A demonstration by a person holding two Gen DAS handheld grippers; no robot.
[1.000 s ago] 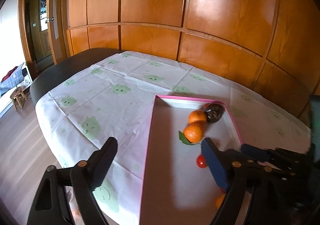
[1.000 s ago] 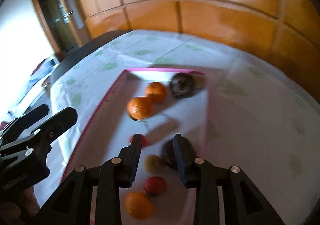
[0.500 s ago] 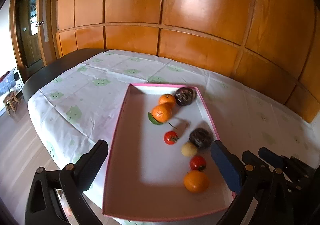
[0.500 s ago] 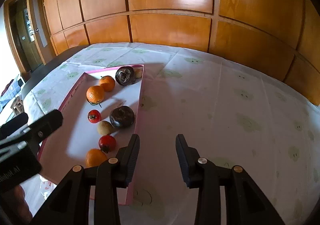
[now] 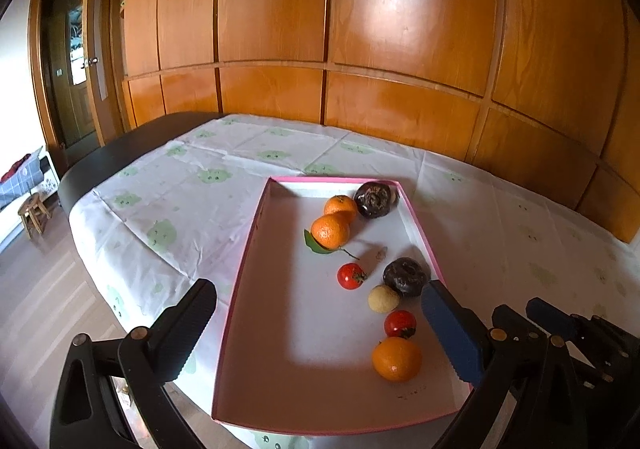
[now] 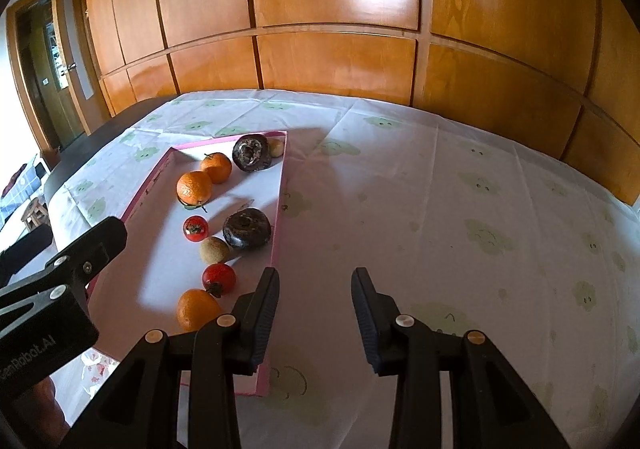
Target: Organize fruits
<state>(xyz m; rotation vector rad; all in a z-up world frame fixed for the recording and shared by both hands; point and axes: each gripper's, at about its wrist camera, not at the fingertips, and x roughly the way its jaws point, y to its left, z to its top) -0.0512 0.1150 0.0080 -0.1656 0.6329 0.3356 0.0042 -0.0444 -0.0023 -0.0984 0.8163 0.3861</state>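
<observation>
We note both grippers empty. The left gripper [image 5: 316,319] has its jaws spread as wide as they go, straddling the near end of the pink-rimmed tray [image 5: 240,281]. The right gripper [image 6: 315,299] has its jaws parted narrowly over bare tablecloth [image 6: 460,209], just outside the tray's right rim.

All fruit lies in a row along that right rim. The nearest orange [image 5: 397,358] sits ahead of the left jaws, toward their right finger, near the tray's near-right corner. We judge the left hand better placed; round fruit, no axis to align.
</observation>
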